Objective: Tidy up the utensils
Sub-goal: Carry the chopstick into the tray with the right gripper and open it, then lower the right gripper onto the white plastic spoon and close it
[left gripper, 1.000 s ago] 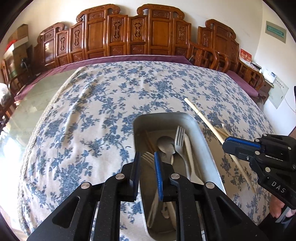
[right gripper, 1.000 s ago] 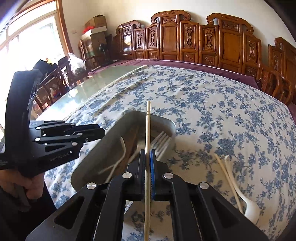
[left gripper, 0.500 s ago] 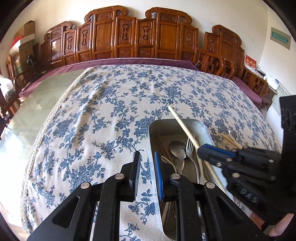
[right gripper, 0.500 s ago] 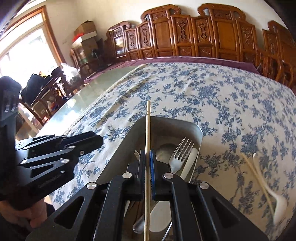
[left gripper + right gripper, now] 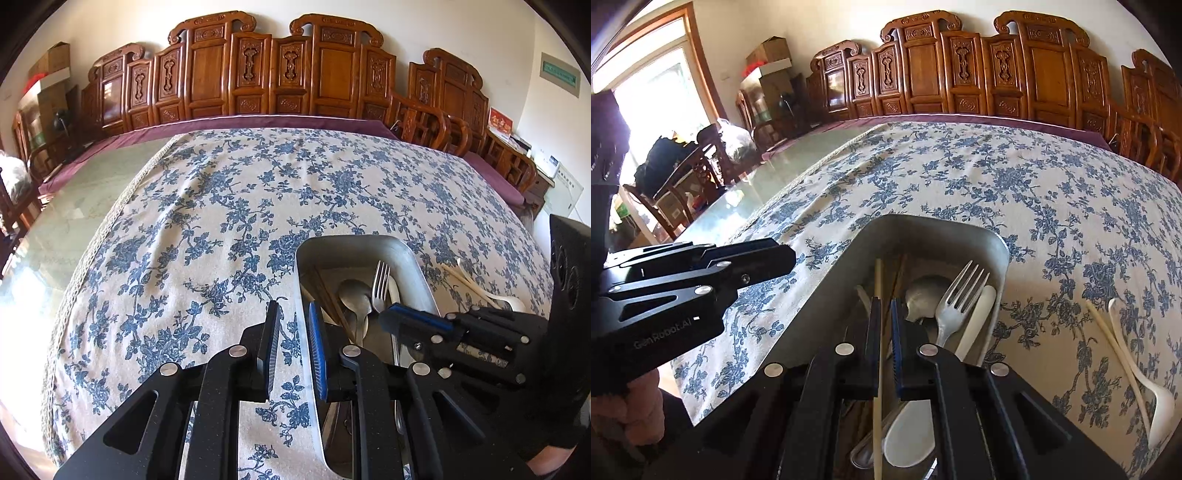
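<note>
A metal tray [image 5: 999,251] on the floral tablecloth holds a metal fork [image 5: 955,295], a metal spoon [image 5: 923,291], a white spoon [image 5: 975,317] and dark chopsticks. My right gripper [image 5: 883,308] is low inside the tray, jaws slightly apart, with a pale chopstick [image 5: 878,288] lying between them and resting in the tray. My left gripper [image 5: 291,328] is open and empty over the tray's left rim [image 5: 306,332]. The right gripper also shows in the left wrist view [image 5: 417,319]. A second pale chopstick [image 5: 1115,347] and a white ladle spoon [image 5: 1145,384] lie on the cloth right of the tray.
The long table [image 5: 240,192] carries the blue floral cloth, with bare glass top [image 5: 62,229] at the left. Carved wooden chairs [image 5: 258,74] line the far side. More chairs and boxes [image 5: 768,62] stand by the window at the left.
My right gripper lowered the pale chopstick into the tray and its jaws opened a little. My left gripper moved left, off the tray to its left rim.
</note>
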The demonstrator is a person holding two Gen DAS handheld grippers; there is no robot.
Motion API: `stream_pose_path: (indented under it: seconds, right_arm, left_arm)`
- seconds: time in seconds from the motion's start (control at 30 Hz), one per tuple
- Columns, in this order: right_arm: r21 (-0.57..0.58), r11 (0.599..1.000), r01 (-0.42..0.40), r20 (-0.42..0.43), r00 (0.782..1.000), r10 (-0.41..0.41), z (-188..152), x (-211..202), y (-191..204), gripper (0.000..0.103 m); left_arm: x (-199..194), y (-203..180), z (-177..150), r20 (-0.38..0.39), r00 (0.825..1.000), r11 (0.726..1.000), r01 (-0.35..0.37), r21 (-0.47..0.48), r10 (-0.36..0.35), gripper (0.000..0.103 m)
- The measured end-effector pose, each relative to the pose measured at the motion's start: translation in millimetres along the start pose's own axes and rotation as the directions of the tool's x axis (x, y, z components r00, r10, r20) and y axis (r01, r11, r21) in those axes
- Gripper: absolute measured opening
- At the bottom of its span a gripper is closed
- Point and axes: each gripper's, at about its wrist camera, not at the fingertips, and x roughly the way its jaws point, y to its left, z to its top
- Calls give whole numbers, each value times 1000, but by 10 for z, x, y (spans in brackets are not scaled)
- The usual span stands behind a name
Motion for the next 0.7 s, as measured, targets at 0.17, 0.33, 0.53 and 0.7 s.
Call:
stream_pose_path:
  seconds: [0.17, 0.33, 0.53, 0.7]
  right_arm:
    - [-4, 1000, 24, 31, 999, -23, 29, -216, -182, 7]
    - [0, 998, 66, 83, 994, -66, 100, -518, -463, 7]
    - [-58, 987, 147, 126, 982, -139, 105, -837, -762, 7]
    - [-85, 980, 181, 146, 975, -167, 45, -1064, -929, 7]
  left_arm:
    - [3, -78, -17, 1, 1000, 1000, 7, 15, -7, 22]
    - [30, -210, -29, -4, 1000, 999, 22, 35, -22, 24]
    - [67, -402, -27, -4, 1000, 998, 29, 53, -29, 59]
    - [108, -566, -24, -7, 999, 997, 33, 73, -33, 74]
